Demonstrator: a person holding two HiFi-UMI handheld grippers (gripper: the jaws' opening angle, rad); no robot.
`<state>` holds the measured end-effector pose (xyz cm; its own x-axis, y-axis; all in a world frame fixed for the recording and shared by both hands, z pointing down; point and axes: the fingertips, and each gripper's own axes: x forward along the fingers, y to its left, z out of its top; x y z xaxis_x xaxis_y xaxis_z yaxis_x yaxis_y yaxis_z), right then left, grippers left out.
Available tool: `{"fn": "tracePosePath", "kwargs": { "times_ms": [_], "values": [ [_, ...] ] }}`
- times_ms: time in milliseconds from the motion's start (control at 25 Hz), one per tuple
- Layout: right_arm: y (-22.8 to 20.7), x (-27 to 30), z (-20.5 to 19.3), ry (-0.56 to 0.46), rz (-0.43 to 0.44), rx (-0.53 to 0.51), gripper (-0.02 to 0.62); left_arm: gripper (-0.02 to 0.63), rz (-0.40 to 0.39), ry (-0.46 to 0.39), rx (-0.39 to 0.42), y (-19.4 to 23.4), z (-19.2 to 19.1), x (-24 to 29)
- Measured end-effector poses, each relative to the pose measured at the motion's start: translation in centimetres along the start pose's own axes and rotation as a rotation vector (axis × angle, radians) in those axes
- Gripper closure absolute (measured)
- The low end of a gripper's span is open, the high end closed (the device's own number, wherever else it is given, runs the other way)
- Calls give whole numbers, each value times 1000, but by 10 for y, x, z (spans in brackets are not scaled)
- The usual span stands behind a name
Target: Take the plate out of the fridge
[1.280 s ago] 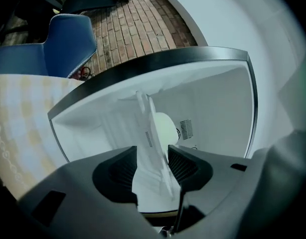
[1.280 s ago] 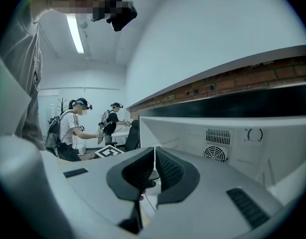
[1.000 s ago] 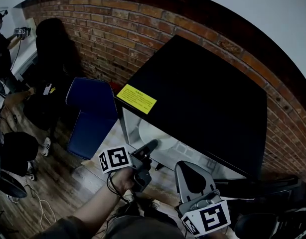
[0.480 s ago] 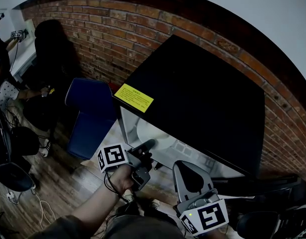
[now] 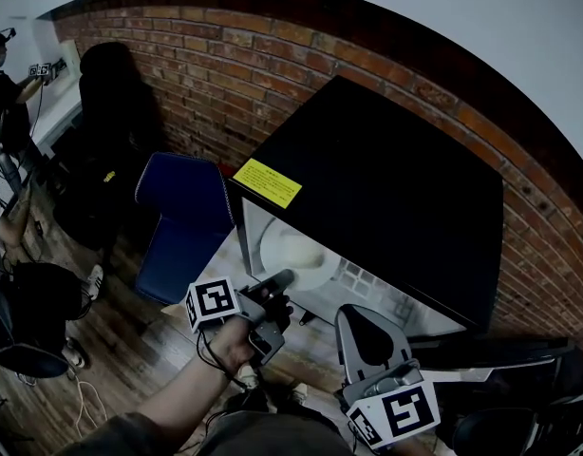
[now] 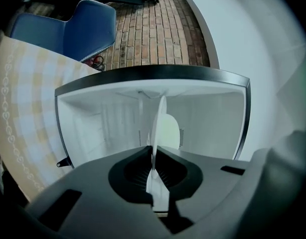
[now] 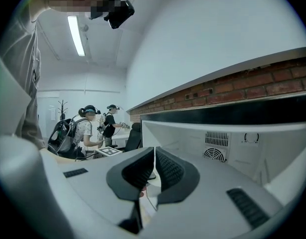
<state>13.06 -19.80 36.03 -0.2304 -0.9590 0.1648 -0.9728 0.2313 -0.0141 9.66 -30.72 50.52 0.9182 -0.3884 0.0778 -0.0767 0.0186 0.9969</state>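
A white plate point(image 5: 296, 255) lies inside the open black mini fridge point(image 5: 386, 188). In the left gripper view the plate point(image 6: 159, 116) shows edge-on, running straight into the jaws. My left gripper point(image 5: 284, 279) reaches into the fridge mouth, and its jaws point(image 6: 154, 158) are shut on the plate's near rim. The right gripper point(image 5: 366, 338) hangs lower, in front of the fridge and apart from the plate. Its jaws point(image 7: 154, 169) stand together with nothing between them. That view looks along the fridge's white inside point(image 7: 232, 143).
A blue chair point(image 5: 182, 217) stands left of the fridge, against the brick wall point(image 5: 225, 74). A yellow label point(image 5: 268, 182) sits on the fridge's top front corner. People point(image 7: 88, 128) work at a desk off to the left. Wooden floor lies below.
The left gripper's jaws have come together on the plate's rim at the fridge mouth. The right gripper has hardly moved.
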Motion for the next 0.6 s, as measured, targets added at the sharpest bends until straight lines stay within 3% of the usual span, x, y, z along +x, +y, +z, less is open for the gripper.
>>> {"fn": "tracePosePath", "kwargs": {
  "times_ms": [400, 600],
  "values": [
    [2, -19, 28, -82, 10, -23, 563, 577, -48, -5, 5, -43, -21, -23],
    [12, -30, 47, -125, 58, 6, 563, 576, -61, -15, 28, -58, -29, -41]
  ]
}}
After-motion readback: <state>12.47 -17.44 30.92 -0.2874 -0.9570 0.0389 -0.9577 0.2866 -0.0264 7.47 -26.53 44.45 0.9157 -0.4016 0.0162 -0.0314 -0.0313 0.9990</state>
